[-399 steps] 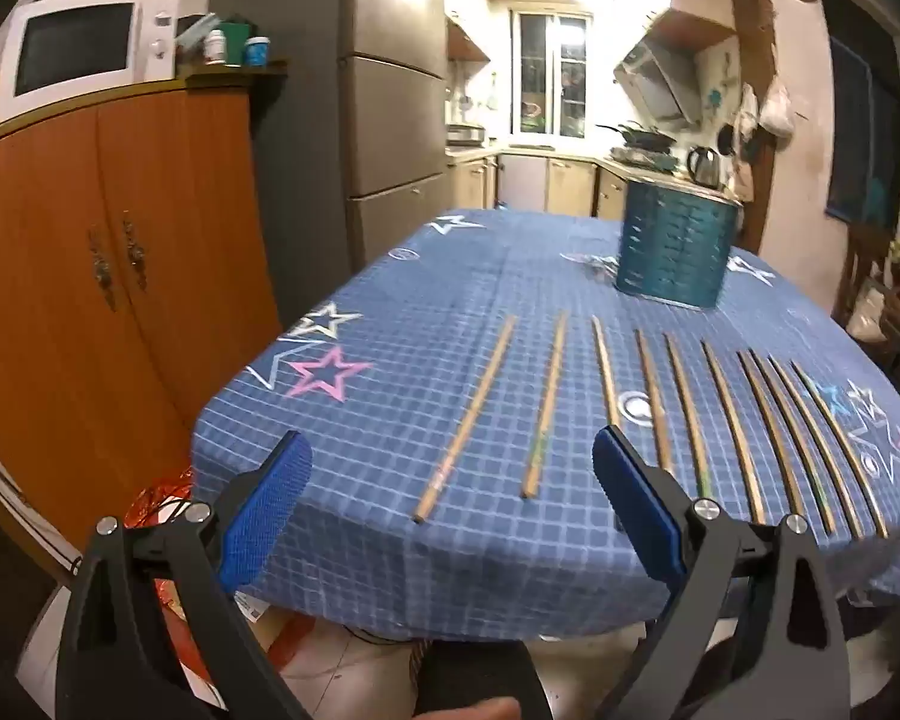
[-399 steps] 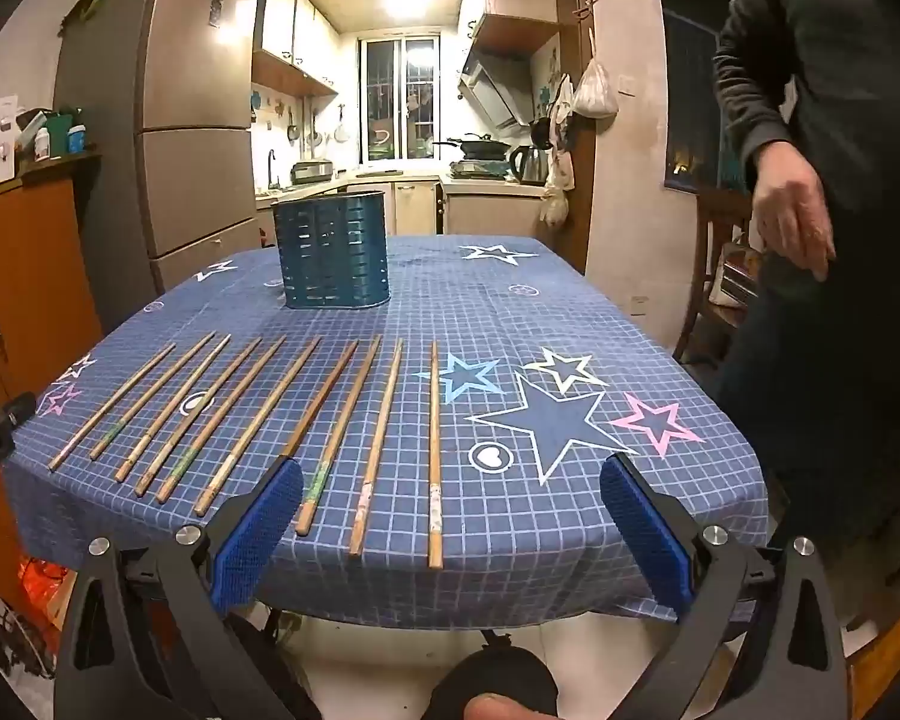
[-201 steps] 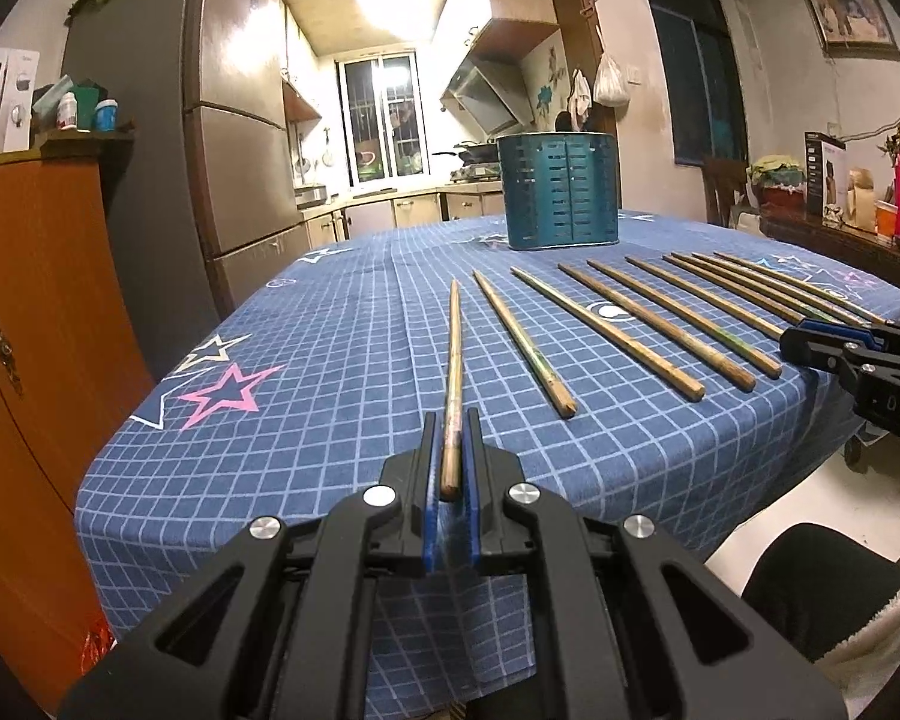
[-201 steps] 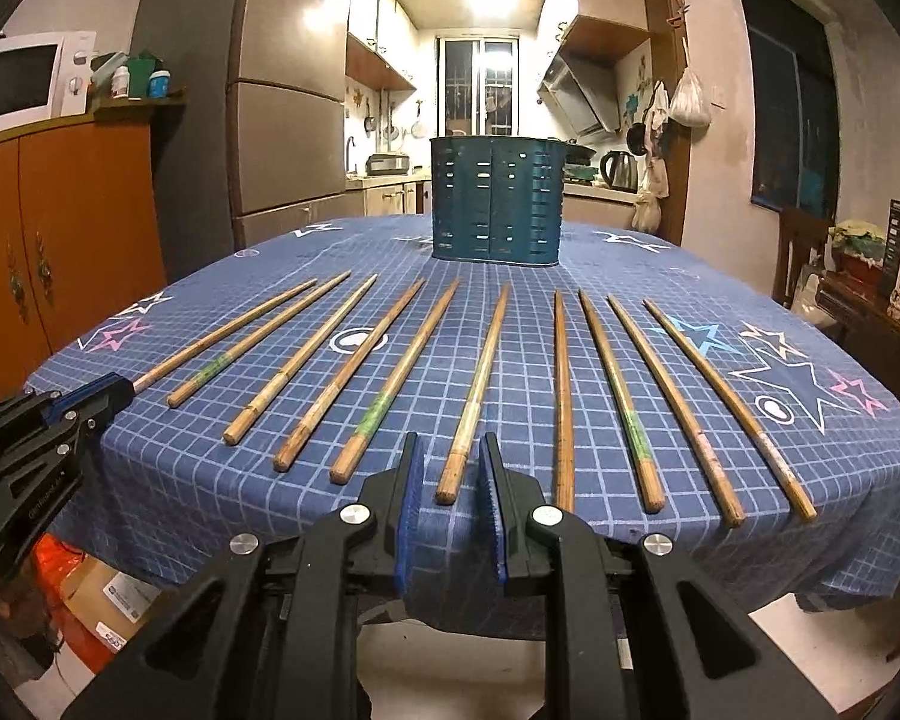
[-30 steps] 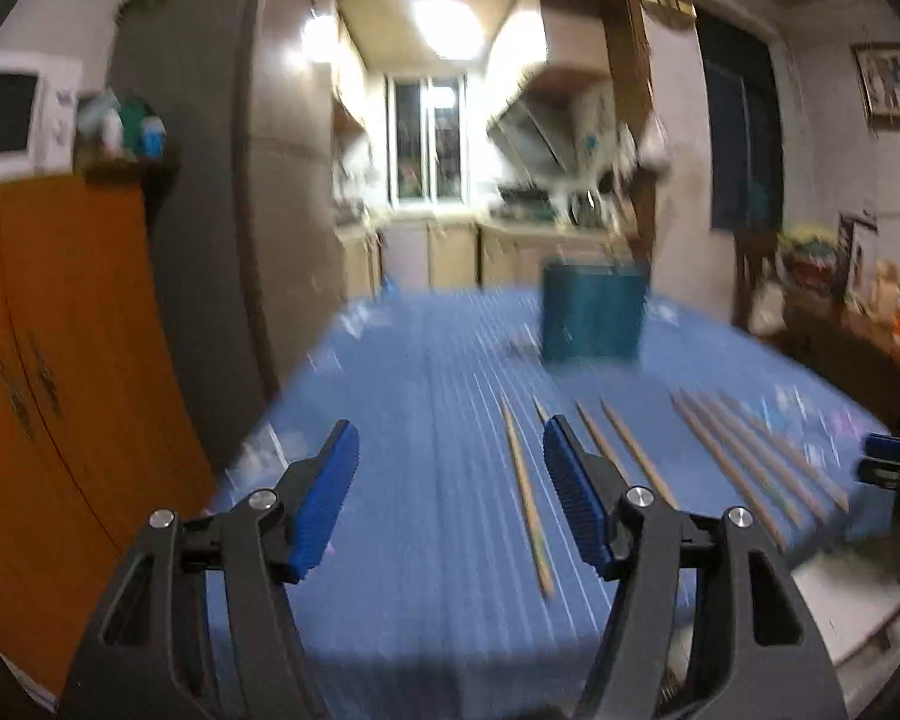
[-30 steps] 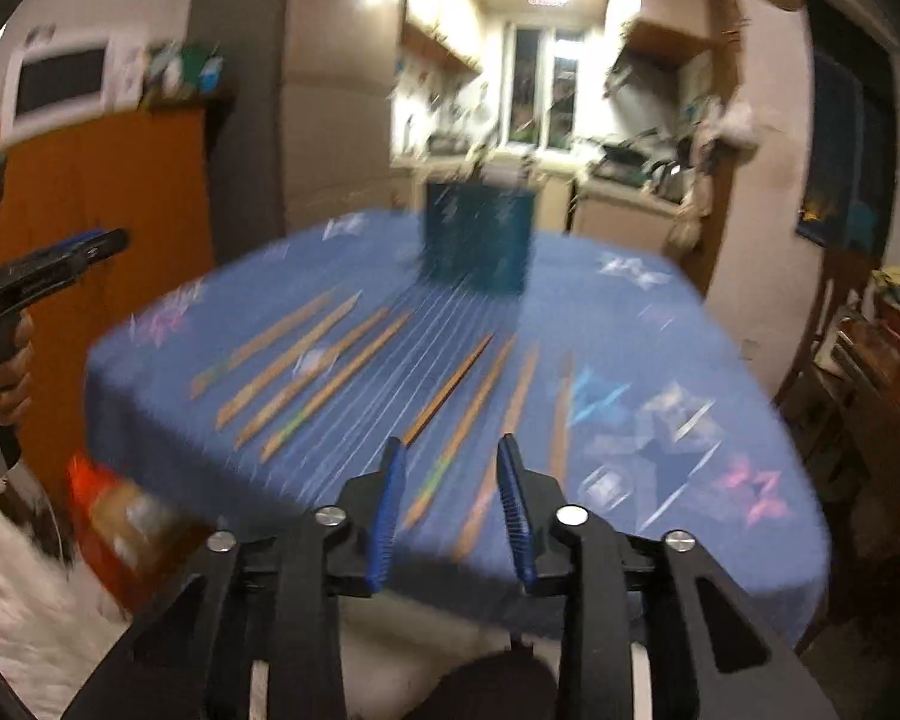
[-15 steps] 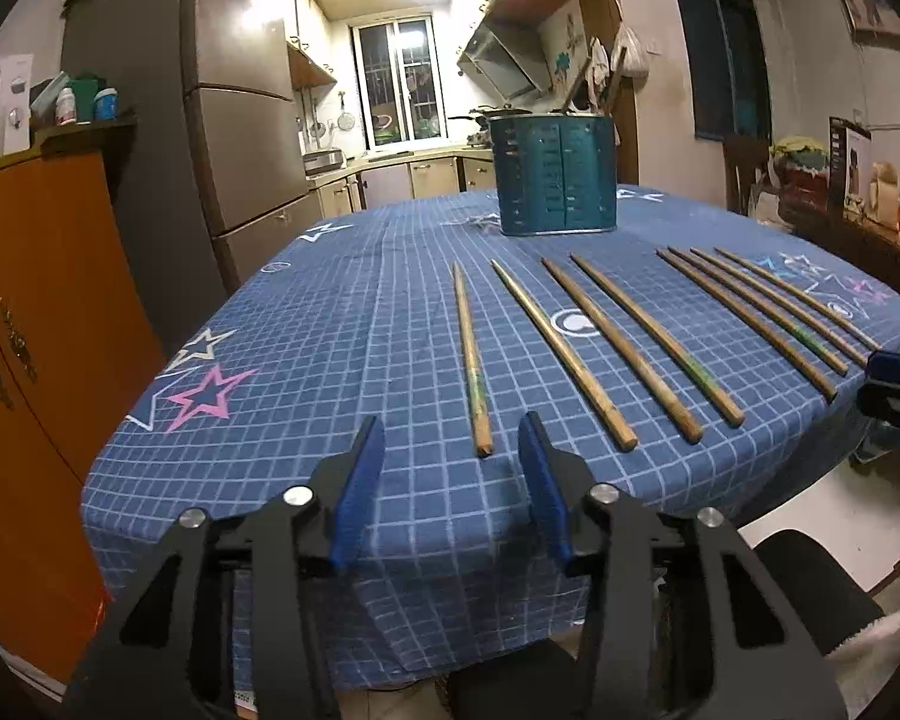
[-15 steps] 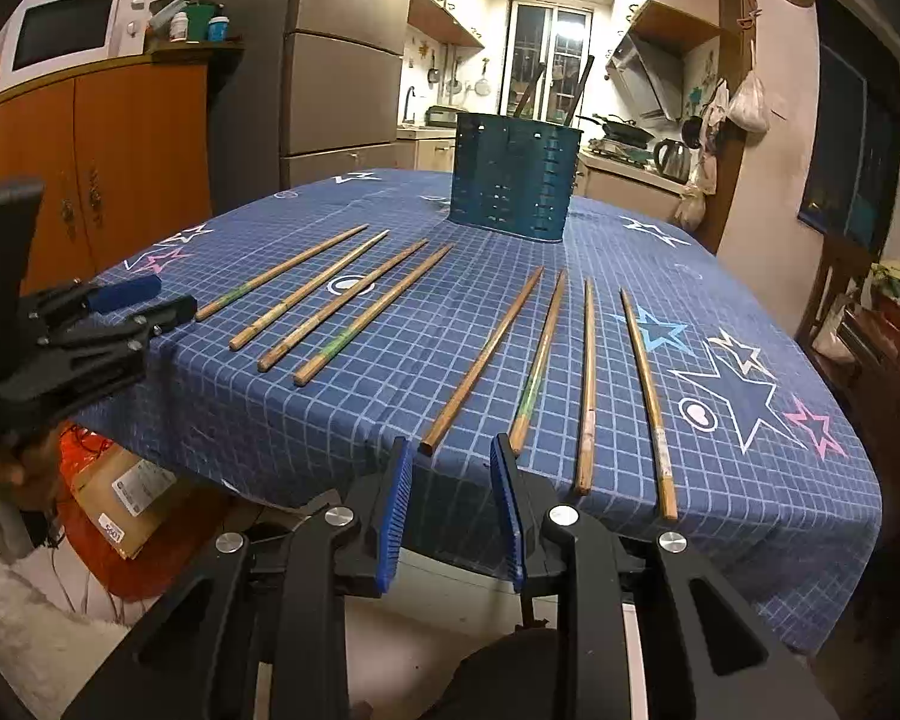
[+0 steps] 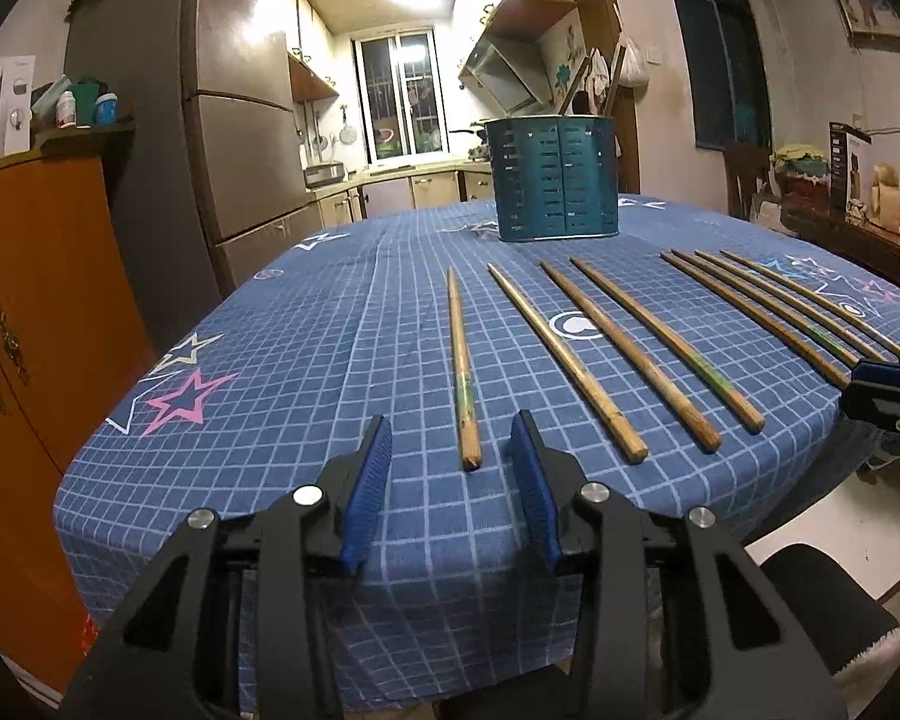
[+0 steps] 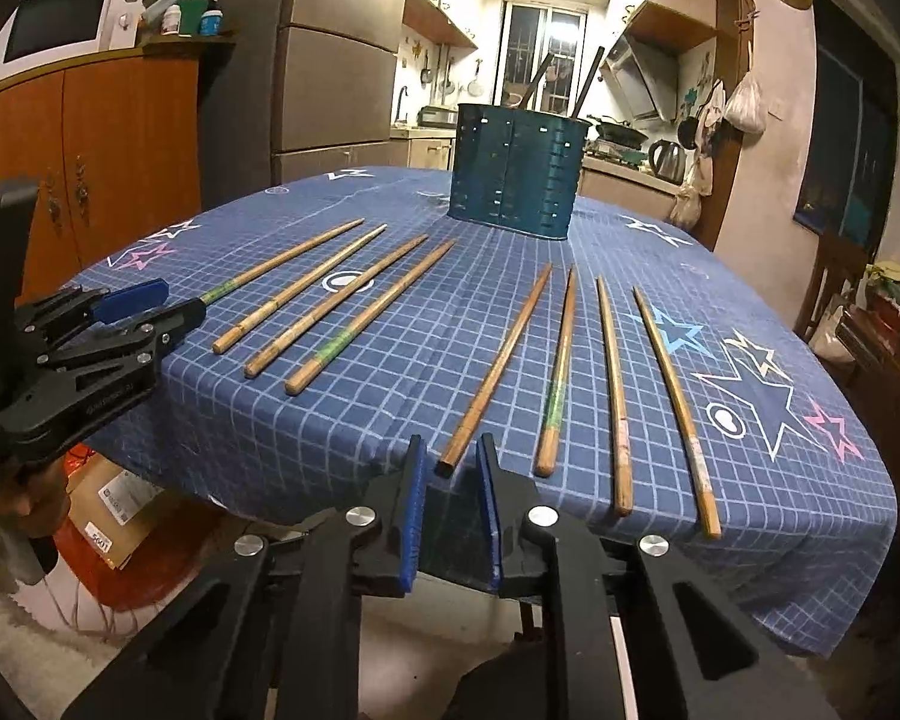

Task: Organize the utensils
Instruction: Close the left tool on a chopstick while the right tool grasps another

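Several wooden chopsticks lie in a row on the blue star-patterned tablecloth point(image 9: 306, 360). A teal perforated holder point(image 9: 555, 177) stands at the far side with two chopsticks in it; it also shows in the right wrist view point(image 10: 516, 171). My left gripper point(image 9: 450, 468) is open, its blue pads either side of the near end of the leftmost chopstick point(image 9: 461, 354). My right gripper point(image 10: 448, 483) is open a little, at the near end of another chopstick point(image 10: 498, 360) at the table's front edge. The left gripper also shows in the right wrist view point(image 10: 132, 306).
An orange cabinet point(image 9: 24, 312) with a microwave point(image 10: 69, 18) stands left of the table. A steel fridge point(image 9: 246, 138) is behind it. A cardboard box point(image 10: 120, 492) lies on the floor under the table's edge. A side shelf with clutter point(image 9: 840, 180) is at the right.
Both grippers have come closer to the table's front edge and to the near chopstick ends. The jaws have narrowed slightly. The chopsticks have not moved.
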